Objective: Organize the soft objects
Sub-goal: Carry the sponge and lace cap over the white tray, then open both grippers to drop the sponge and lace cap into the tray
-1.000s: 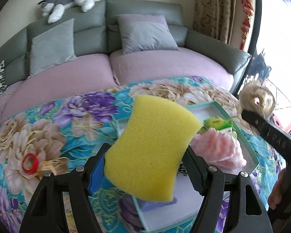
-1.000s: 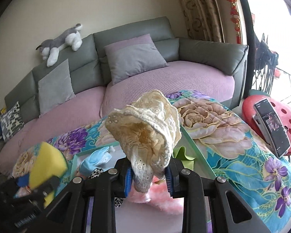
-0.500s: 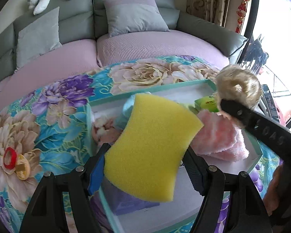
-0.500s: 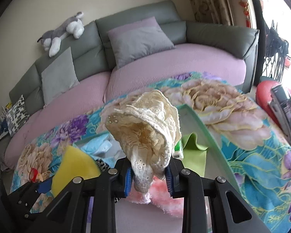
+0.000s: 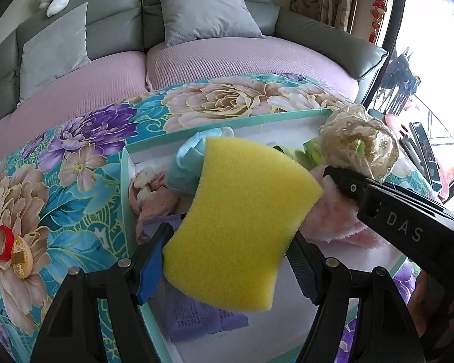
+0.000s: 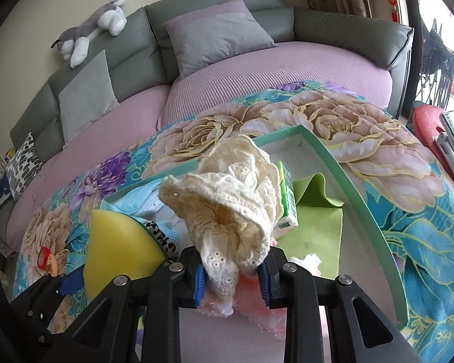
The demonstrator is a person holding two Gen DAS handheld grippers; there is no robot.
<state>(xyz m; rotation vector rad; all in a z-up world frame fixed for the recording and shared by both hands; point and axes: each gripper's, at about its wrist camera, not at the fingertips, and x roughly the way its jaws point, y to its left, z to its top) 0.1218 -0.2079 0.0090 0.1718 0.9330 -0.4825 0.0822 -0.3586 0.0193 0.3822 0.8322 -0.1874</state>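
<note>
My left gripper (image 5: 227, 260) is shut on a yellow sponge (image 5: 242, 220), held above the near left part of a shallow green-rimmed box (image 5: 124, 187). My right gripper (image 6: 231, 275) is shut on a bunched cream lace cloth (image 6: 227, 199), held over the same box (image 6: 360, 193). In the left wrist view the lace cloth (image 5: 360, 142) shows at the right, clamped in the other black gripper. Lying in the box are a pink fluffy cloth (image 5: 333, 220), a light blue cloth (image 5: 187, 163), a green cloth (image 6: 314, 220), a green packet (image 6: 287, 199) and a purple item (image 5: 205, 317).
The box rests on a floral cloth (image 5: 75, 163) covering the table. A red ring and a small orange object (image 5: 10, 251) lie on it at the left. Behind stands a grey and pink sofa (image 5: 196, 60) with cushions and a plush dog (image 6: 90, 30). A red stool (image 6: 429, 121) holding a phone is at the right.
Both grippers have sunk toward the box and tilted further down, each keeping its load. The box now fills more of both views.
</note>
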